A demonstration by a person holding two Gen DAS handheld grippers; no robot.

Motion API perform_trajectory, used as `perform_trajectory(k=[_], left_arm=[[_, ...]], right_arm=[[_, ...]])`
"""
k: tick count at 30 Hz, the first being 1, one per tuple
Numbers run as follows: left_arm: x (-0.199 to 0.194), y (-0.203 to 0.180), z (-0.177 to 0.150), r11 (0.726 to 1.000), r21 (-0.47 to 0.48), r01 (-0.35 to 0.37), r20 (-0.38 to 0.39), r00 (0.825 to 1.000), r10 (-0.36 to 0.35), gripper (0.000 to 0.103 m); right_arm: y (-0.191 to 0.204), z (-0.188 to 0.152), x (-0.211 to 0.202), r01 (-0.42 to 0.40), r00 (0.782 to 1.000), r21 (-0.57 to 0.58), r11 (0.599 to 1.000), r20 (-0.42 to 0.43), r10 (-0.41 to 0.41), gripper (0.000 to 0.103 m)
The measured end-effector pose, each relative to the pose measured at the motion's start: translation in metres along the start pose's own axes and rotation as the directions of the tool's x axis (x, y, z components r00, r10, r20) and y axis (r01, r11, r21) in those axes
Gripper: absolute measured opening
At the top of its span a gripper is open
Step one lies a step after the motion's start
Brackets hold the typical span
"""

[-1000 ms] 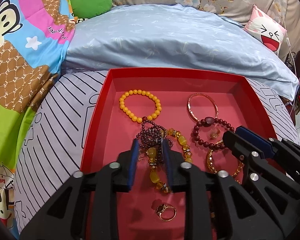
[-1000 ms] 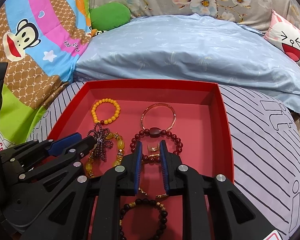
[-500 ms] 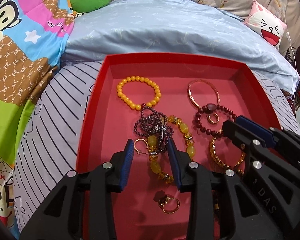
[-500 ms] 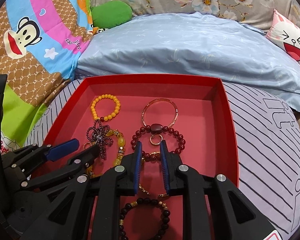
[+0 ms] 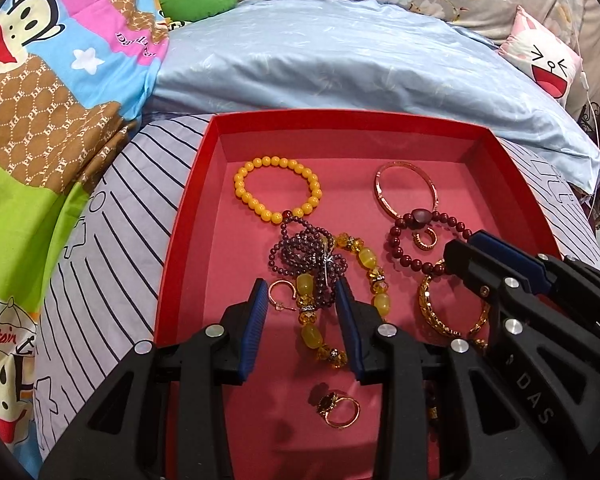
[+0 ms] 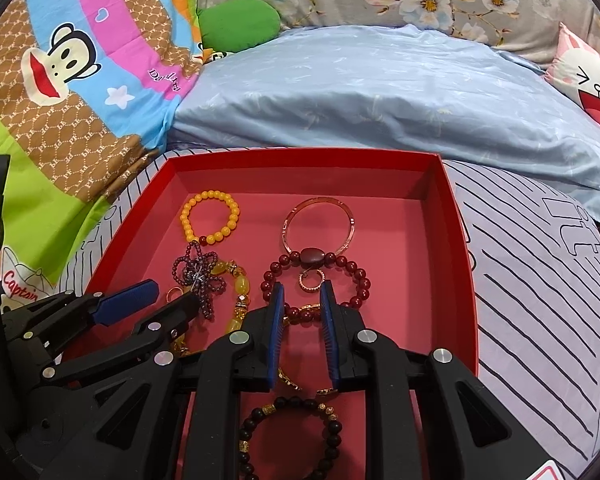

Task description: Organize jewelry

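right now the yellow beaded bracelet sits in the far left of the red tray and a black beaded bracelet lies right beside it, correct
Not quite. The yellow beaded bracelet does sit at the far left of the red tray, but the black beaded bracelet lies at the near end, under the right gripper. The right wrist view shows this.

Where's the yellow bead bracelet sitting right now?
The yellow bead bracelet lies in the far-left part of the red tray, in both views, touching the purple bead strand just below it.
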State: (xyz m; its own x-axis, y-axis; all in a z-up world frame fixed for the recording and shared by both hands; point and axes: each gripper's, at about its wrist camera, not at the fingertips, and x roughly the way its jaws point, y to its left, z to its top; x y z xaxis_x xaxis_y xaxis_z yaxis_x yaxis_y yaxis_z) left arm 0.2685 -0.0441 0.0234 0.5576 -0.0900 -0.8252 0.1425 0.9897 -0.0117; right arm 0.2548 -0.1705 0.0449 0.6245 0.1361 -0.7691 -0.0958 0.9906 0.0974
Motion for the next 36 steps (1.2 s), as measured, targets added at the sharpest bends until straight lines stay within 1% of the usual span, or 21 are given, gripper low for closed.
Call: perform_trajectory(k=[6,9,12,16,19,22,24,26,29,30,32,36], left_arm=[[-0.021,-0.005,-0.007,1.0,0.001,0.01,0.026,1.0,-0.01,0.033],[-0.037,-0.011,-0.013,1.0,0.011,0.014,0.045,0.999,-0.015,0.033],[-0.051,-0.014,-0.02,1.0,0.013,0.028,0.051,0.998,-0.028,0.037],[-0.065,-0.017,-0.028,1.0,0.015,0.016,0.067,0.998,-0.017,0.04],[-0.072,-0.014,-0.033,1.0,0.001,0.018,0.067,0.998,-0.018,0.043],[-0.076,-0.009,-0.037,1.0,-0.011,-0.005,0.079,0.997,0.005,0.053],[-0.079,-0.005,-0.039,1.0,-0.023,-0.01,0.084,0.996,0.012,0.058],[-0.081,-0.002,-0.041,0.999,-0.037,-0.01,0.085,0.996,0.013,0.064],[-0.084,0.004,-0.044,0.998,-0.056,-0.022,0.092,0.995,0.028,0.071],[-0.084,0.006,-0.045,0.998,-0.062,-0.025,0.093,0.995,0.031,0.072],[-0.084,0.009,-0.046,0.997,-0.067,-0.032,0.091,0.995,0.038,0.078],[-0.085,0.011,-0.05,0.997,-0.07,-0.035,0.092,0.995,0.041,0.082]], right_arm=[[0.004,-0.009,-0.03,0.043,0.999,-0.013,0.999,0.03,-0.042,0.019],[0.003,-0.017,-0.046,0.052,0.998,-0.002,0.999,0.03,-0.052,0.019],[0.001,-0.024,-0.06,0.051,0.998,0.017,0.999,0.029,-0.052,0.022],[0.001,-0.032,-0.076,0.063,0.997,0.024,0.998,0.034,-0.063,0.023],[0.0,-0.037,-0.084,0.077,0.996,0.029,0.997,0.041,-0.078,0.03],[-0.002,-0.04,-0.09,0.088,0.995,0.045,0.995,0.049,-0.09,0.039],[-0.006,-0.042,-0.094,0.102,0.993,0.058,0.993,0.055,-0.105,0.051],[-0.008,-0.044,-0.096,0.106,0.992,0.066,0.992,0.059,-0.109,0.058],[-0.01,-0.046,-0.098,0.112,0.991,0.073,0.991,0.061,-0.116,0.067],[-0.009,-0.047,-0.099,0.115,0.991,0.073,0.991,0.061,-0.12,0.071],[-0.01,-0.048,-0.099,0.121,0.99,0.073,0.99,0.061,-0.126,0.075],[-0.01,-0.051,-0.1,0.129,0.989,0.073,0.989,0.062,-0.134,0.081]])
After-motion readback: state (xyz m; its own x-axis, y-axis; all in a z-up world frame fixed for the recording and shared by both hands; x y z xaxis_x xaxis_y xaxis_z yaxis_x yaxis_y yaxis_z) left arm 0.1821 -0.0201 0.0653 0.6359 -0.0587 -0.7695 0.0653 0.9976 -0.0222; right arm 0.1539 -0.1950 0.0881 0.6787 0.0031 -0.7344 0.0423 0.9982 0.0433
